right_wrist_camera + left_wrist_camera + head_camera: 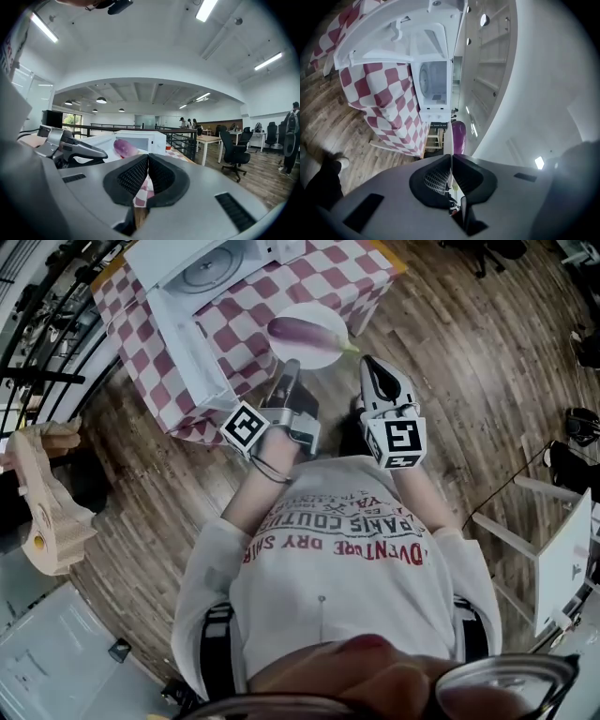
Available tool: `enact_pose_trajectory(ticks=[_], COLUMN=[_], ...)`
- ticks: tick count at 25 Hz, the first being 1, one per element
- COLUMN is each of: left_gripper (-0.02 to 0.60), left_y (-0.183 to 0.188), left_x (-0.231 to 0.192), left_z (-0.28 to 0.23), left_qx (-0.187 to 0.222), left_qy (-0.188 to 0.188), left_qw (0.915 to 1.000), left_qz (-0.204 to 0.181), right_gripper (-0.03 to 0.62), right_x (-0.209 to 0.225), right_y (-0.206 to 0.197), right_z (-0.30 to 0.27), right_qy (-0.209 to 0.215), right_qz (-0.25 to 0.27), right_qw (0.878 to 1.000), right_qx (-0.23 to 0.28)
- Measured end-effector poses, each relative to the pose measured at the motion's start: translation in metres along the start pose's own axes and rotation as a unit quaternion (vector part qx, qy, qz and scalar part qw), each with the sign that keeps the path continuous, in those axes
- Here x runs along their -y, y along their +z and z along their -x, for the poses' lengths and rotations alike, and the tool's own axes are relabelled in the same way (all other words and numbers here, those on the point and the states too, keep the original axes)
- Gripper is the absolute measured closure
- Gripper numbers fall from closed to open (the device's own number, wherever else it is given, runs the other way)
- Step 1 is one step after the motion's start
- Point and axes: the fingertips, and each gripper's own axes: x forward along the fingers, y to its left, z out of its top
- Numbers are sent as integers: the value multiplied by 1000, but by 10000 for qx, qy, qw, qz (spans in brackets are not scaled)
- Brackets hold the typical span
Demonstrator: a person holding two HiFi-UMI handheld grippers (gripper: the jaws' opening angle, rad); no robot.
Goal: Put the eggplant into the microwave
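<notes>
Eggplant, long glossy purple one (305,334): lying loose on round white plate (317,358), upper middle of frame, near open white microwave (211,268) | handling: probably light, firm, slick skin, might roll, so carry by the rim, level | left gripper (290,368): clamped on plate's rim | right gripper (371,364): jaws together, nothing in them

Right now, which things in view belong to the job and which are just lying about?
Job: eggplant; white plate under it, clamped by left gripper; open microwave on checkered table.
Lying about: wooden piece; white chair; black office chair.
</notes>
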Motion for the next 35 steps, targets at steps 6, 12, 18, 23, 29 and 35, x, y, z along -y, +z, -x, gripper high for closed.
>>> enact_pose_trajectory(ticks=[6,12,18,23,29,35], left_gripper=[549,549,549,549,549,549], left_y=[32,72,110,138,160,189], left_x=[-12,-14,-21,-33,-47,-67], left_z=[-31,-85,-123,-145,-156,-152], left_qx=[480,1135,1980,2568,3067,3466], left_qy=[144,187,290,405,467,619], left_qw=[9986,9932,9797,9656,9506,9356], left_qz=[-162,-171,-78,-13,86,271], right_gripper=[568,568,568,568,568,568], right_x=[18,38,50,59,51,27], right_y=[1,2,6,3,-7,-25], right_z=[-62,-146,-225,-281,-330,-362], right_qy=[493,1267,2125,2702,3209,3476], right_qz=[33,43,207,292,441,378], right_qw=[9987,9919,9768,9621,9456,9353], right_qx=[92,-29,-146,-247,-321,-544])
